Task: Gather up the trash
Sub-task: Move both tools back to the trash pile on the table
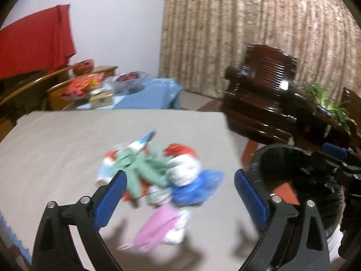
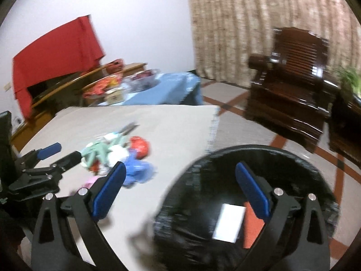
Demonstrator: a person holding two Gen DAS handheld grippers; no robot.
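On the beige surface (image 1: 67, 140), a little left of its right edge, lay the trash pile (image 1: 158, 176): crumpled green paper (image 1: 144, 169), a red-and-white wrapper (image 1: 182, 158), a blue plastic scrap (image 1: 196, 187), a pink scrap (image 1: 158, 225) at the near end and a blue-and-white strip (image 1: 144, 139) poking out at the far end. Motion blur smeared the pieces, so where one ended and the next began was hard to tell.

Over the near side of the pile hung the left claw (image 1: 178, 198), released, its blue pads spread wide with nothing between them; the left pad (image 1: 110, 198) overlapped the green paper in the left wrist view, though contact could not be judged. From the right wrist view the same claw (image 2: 67, 153) reached in from the left toward the heap.

Just past the right edge of the surface stood a black-lined trash bin (image 2: 248, 203), its mouth open upward, with a white card (image 2: 229, 221) and something orange-red (image 2: 255, 225) lying inside. Above its mouth was the right claw (image 2: 180, 194), also released and empty, its right pad (image 2: 252, 189) over the bin's opening and its left pad (image 2: 110, 189) over the surface.

Farther off, a dark wooden armchair (image 2: 291, 85) stood on the tiled floor (image 2: 237, 94) at the right, with a green plant (image 1: 325, 99) beside it. Behind hung a patterned curtain (image 1: 248, 33). At far left were a blue-covered table (image 1: 149, 94) carrying clutter and a red cloth (image 1: 36, 43) draped against the wall.
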